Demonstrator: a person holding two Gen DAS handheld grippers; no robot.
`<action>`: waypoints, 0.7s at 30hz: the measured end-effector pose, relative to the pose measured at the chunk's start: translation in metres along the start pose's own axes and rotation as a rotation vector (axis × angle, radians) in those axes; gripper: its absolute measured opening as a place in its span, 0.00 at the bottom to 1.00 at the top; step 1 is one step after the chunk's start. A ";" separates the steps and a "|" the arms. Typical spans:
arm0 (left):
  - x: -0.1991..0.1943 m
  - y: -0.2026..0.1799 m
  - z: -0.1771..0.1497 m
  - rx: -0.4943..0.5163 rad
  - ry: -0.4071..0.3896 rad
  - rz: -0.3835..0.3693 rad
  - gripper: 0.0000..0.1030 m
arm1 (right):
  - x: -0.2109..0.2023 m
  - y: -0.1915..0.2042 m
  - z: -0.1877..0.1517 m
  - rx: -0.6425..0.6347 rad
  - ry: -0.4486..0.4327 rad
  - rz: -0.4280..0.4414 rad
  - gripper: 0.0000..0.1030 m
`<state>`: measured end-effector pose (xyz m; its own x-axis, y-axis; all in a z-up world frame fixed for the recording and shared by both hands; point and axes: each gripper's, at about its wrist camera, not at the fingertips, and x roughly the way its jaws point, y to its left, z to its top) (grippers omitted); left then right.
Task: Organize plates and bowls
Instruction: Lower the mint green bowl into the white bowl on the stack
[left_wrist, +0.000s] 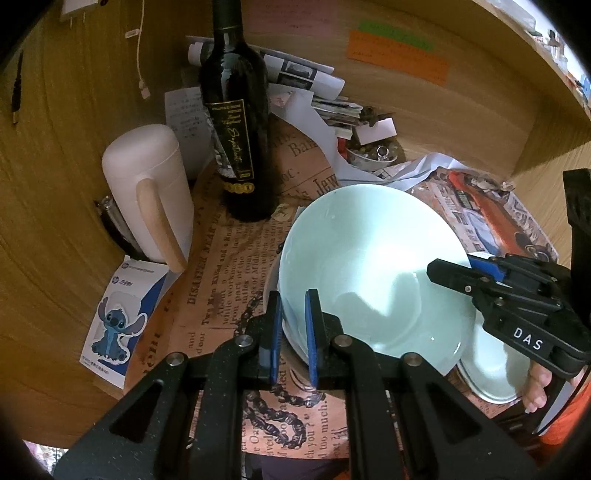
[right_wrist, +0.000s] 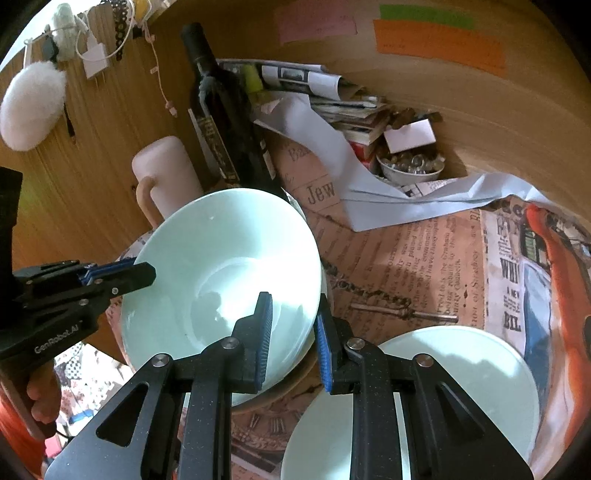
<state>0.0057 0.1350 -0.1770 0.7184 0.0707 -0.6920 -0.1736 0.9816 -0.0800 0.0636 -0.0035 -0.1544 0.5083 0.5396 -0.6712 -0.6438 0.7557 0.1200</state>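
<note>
A pale green bowl (left_wrist: 373, 273) is tilted above the newspaper-covered table and held on both sides. My left gripper (left_wrist: 293, 325) is shut on its near left rim. My right gripper (right_wrist: 293, 321) is shut on its opposite rim; the bowl shows in the right wrist view (right_wrist: 221, 273), with the left gripper (right_wrist: 122, 275) at its left edge. The right gripper shows in the left wrist view (left_wrist: 461, 273). A pale green plate (right_wrist: 461, 387) lies flat to the right, also seen in the left wrist view (left_wrist: 495, 369). Something round sits under the bowl, mostly hidden.
A dark wine bottle (left_wrist: 236, 140) and a white jug with a wooden handle (left_wrist: 151, 195) stand behind left. A small bowl of glass beads (right_wrist: 410, 168), stacked papers (right_wrist: 332, 96) and a wooden back wall (right_wrist: 480, 122) close the rear.
</note>
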 end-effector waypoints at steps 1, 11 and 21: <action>0.001 0.000 0.000 0.001 0.002 0.002 0.10 | 0.000 0.000 0.000 -0.002 -0.001 -0.002 0.20; 0.014 0.005 -0.006 -0.010 0.026 0.004 0.10 | 0.004 0.006 0.000 -0.046 -0.012 -0.035 0.21; 0.015 0.009 -0.006 -0.014 0.030 -0.023 0.18 | 0.008 0.009 0.001 -0.091 -0.018 -0.063 0.23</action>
<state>0.0107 0.1436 -0.1926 0.7021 0.0426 -0.7108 -0.1667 0.9803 -0.1059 0.0619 0.0081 -0.1582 0.5589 0.4991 -0.6622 -0.6589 0.7522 0.0109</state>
